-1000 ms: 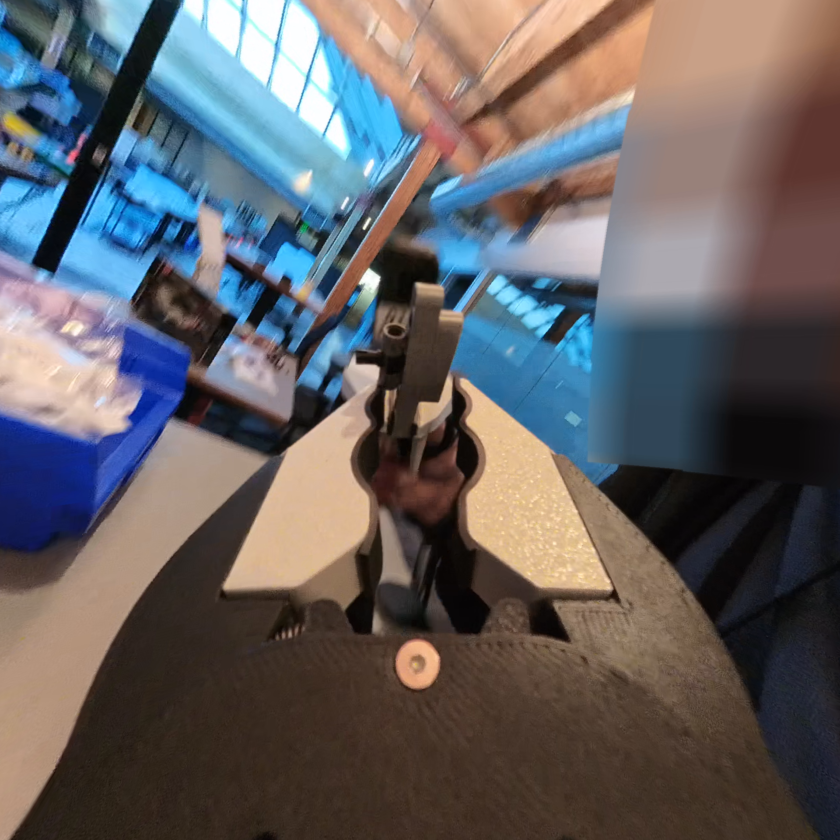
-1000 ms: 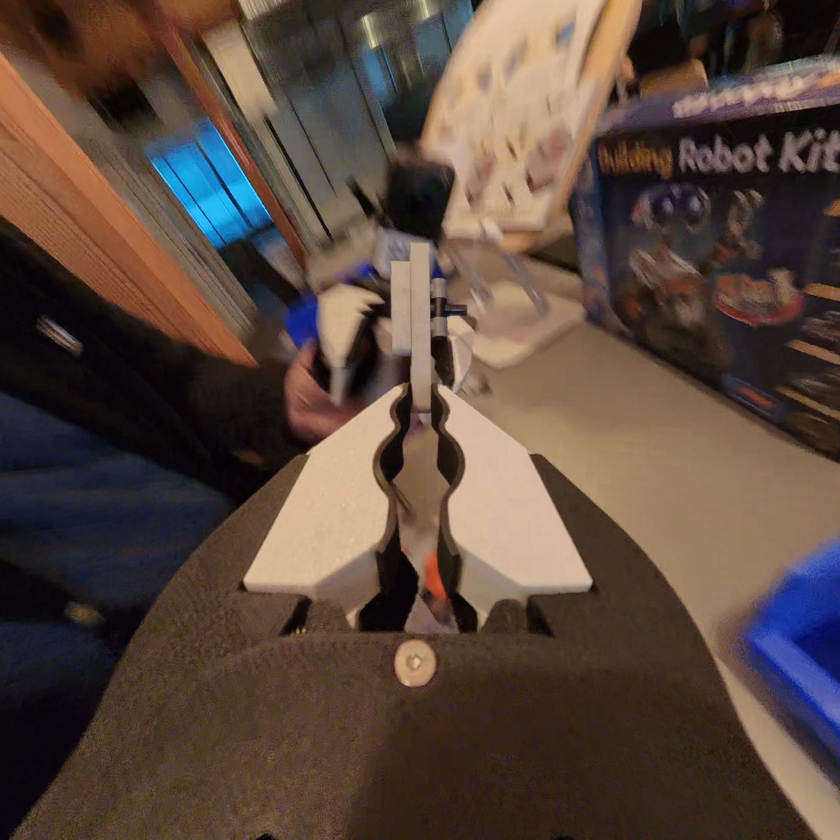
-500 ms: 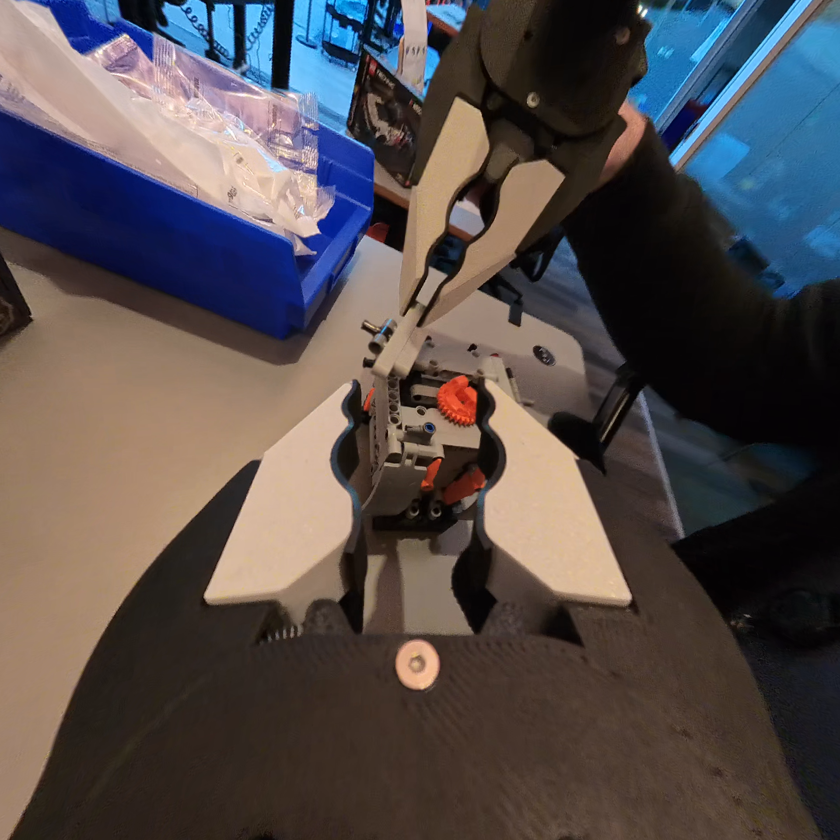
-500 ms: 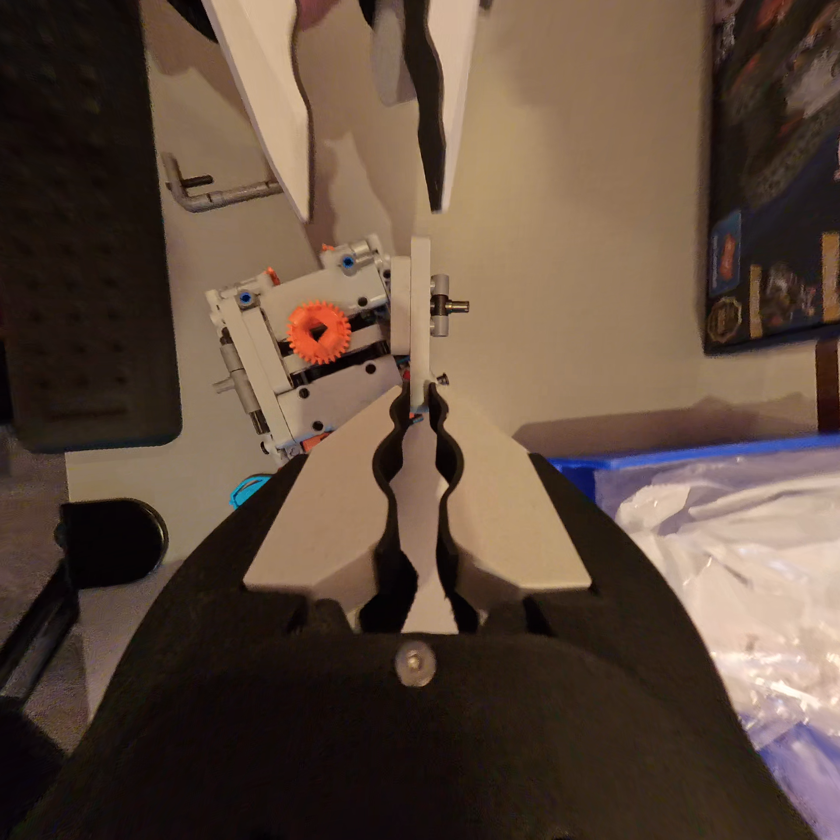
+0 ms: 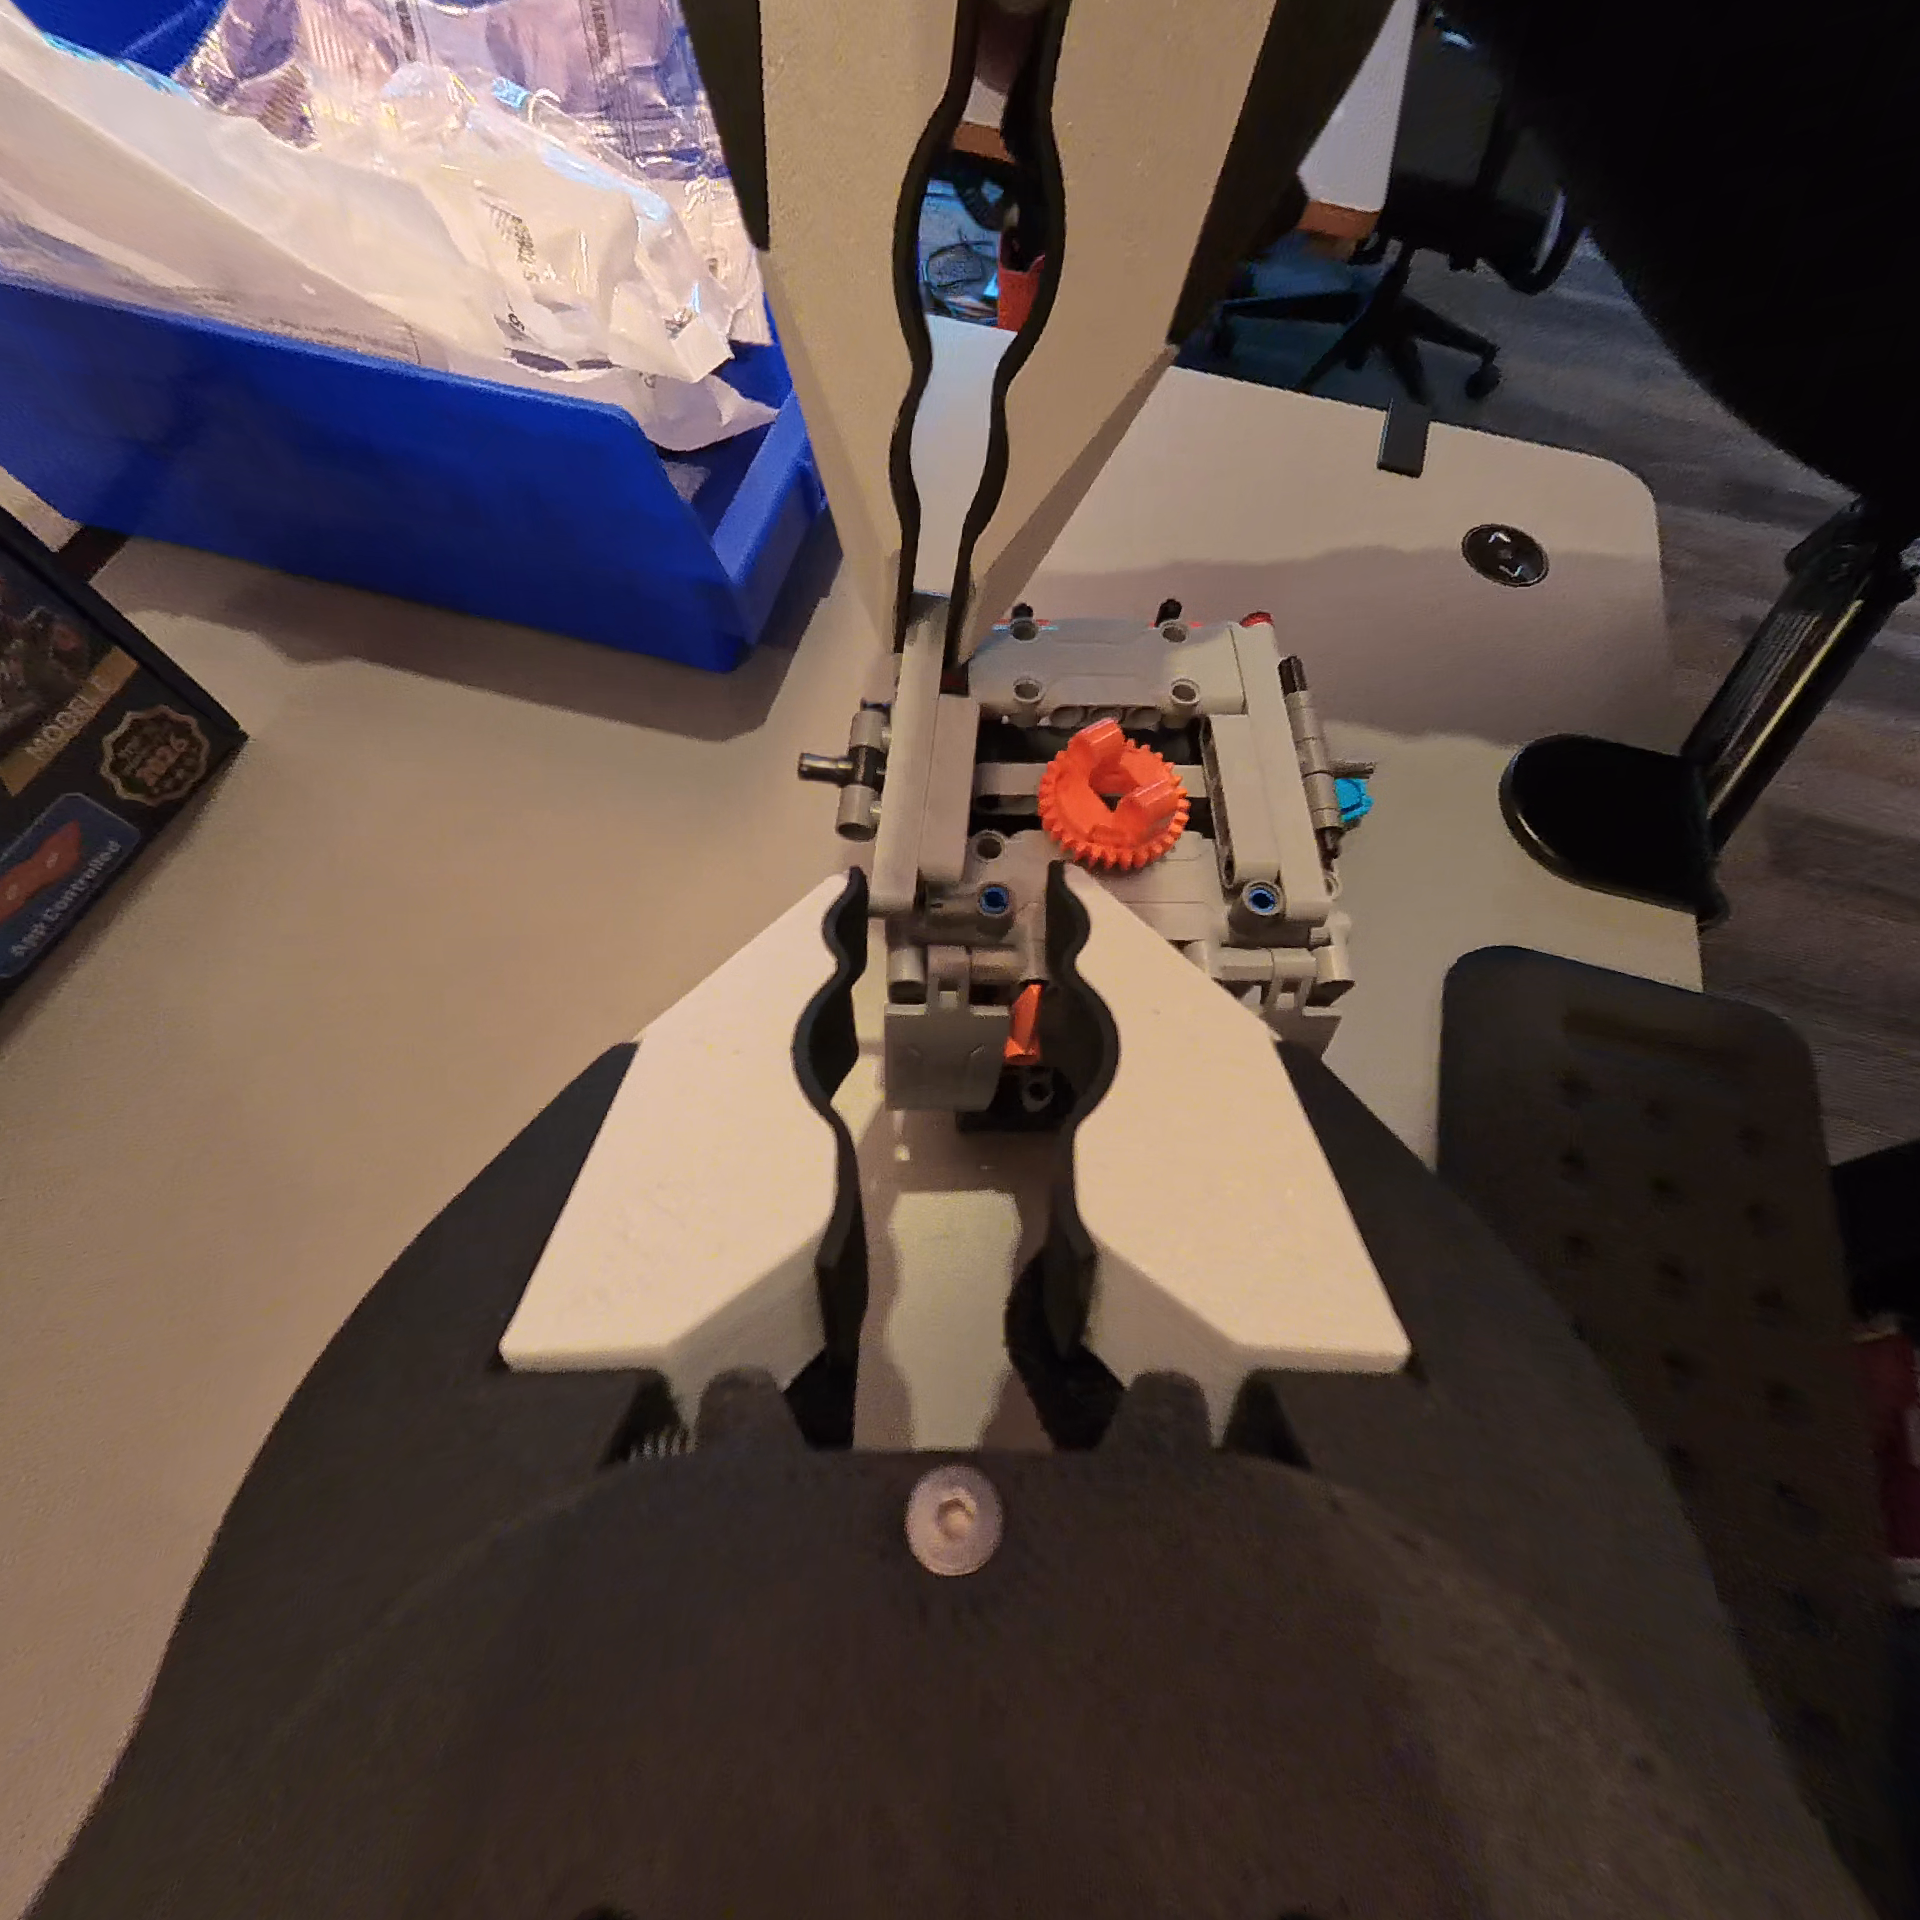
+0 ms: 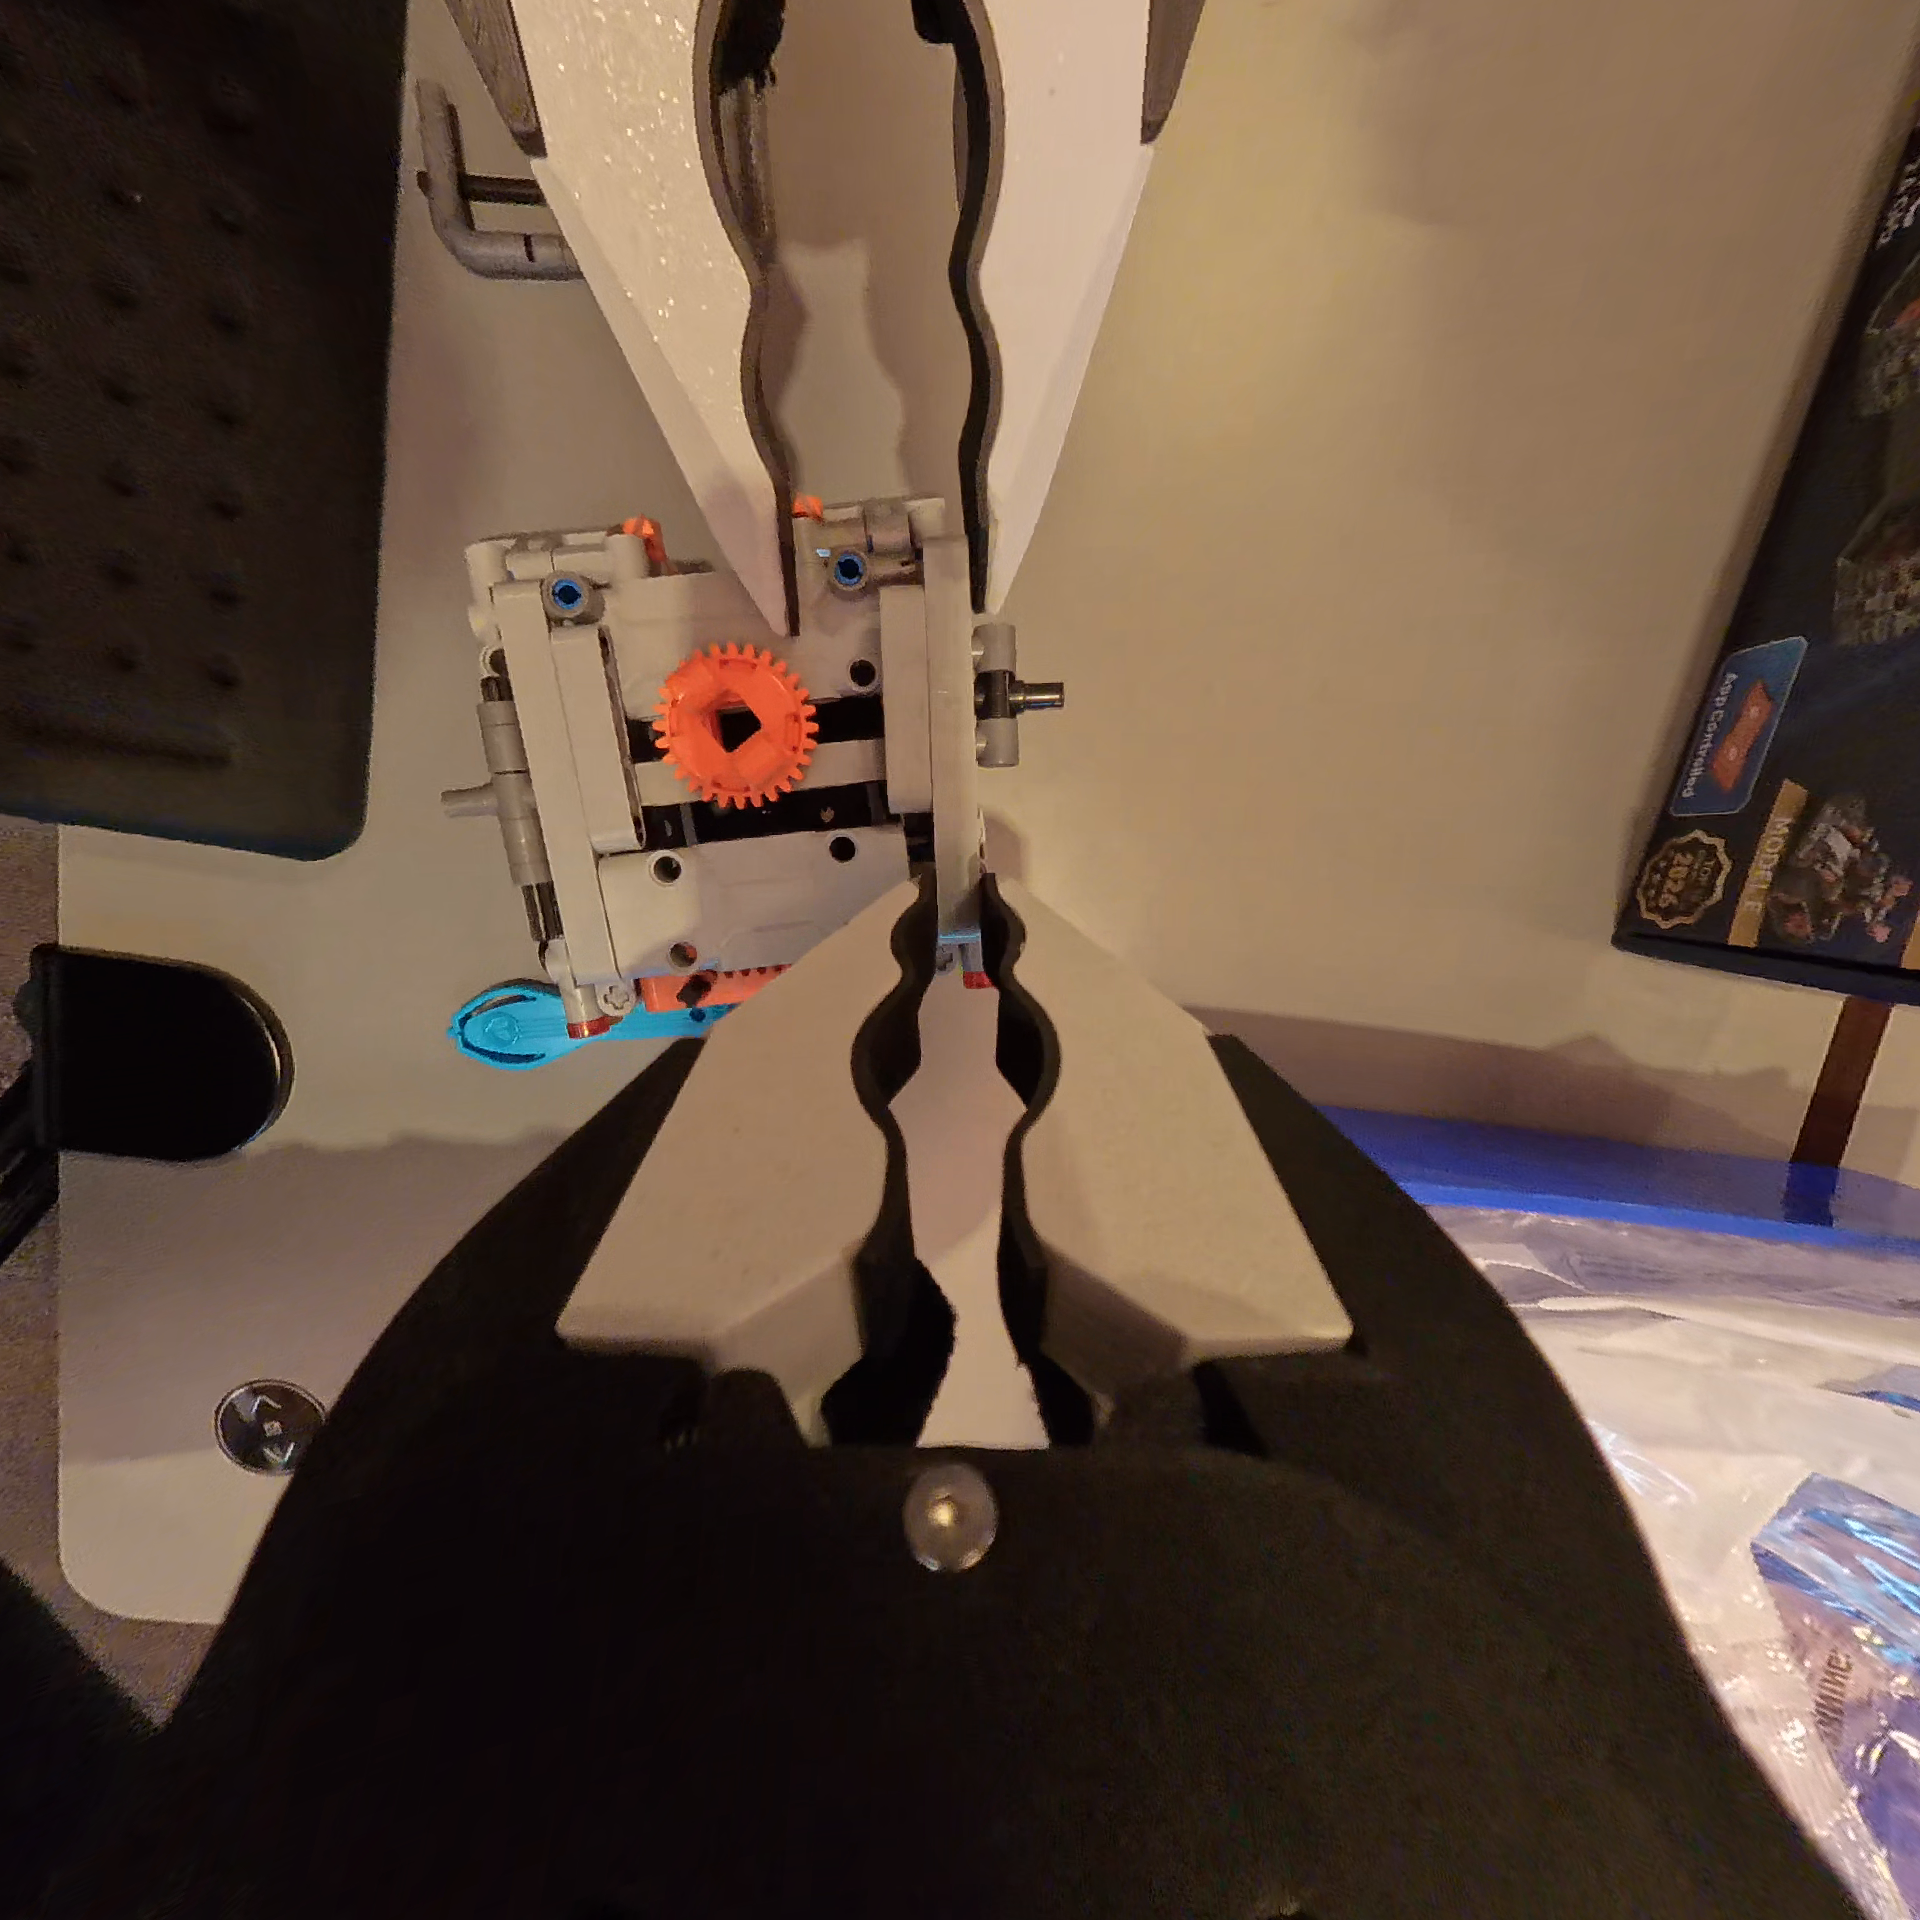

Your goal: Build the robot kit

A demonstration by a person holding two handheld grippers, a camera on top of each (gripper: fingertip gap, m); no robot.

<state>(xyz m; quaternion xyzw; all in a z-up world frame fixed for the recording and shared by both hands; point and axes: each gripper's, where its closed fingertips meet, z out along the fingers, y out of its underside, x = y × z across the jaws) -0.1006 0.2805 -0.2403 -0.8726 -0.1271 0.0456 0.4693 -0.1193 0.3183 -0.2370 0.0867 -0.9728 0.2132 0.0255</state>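
Gripping a grey beam (image 6: 951,727) on one side of the brick model (image 5: 1112,821), the right hand-held gripper (image 6: 958,896) has its fingers pinched together on the beam's near end. From the opposite side, the left hand-held gripper (image 5: 956,904) straddles a corner of the model, its fingers set apart around the grey block there; whether the pads press on it or only flank it I cannot tell. In the left wrist view the right hand-held gripper (image 5: 928,634) comes in from above the model, its tips on the far end of that same beam. The model sits on the pale counter (image 5: 416,935), a squarish grey frame with an orange gear (image 5: 1114,805) on top at its middle, blue pins at the corners and a short dark axle (image 6: 1023,694) sticking out from the beam side. A light-blue part (image 6: 520,1029) lies touching the model's edge. Beyond the model, on the beam side, stands a blue bin (image 5: 416,499) filled with clear plastic bags (image 5: 395,208), and a dark printed box (image 5: 73,769) lies near it. On the model's other side, a black perforated pad (image 5: 1662,1247) lies at the counter's edge. A grey L-shaped piece (image 6: 488,208) rests on the counter behind the left hand-held gripper.
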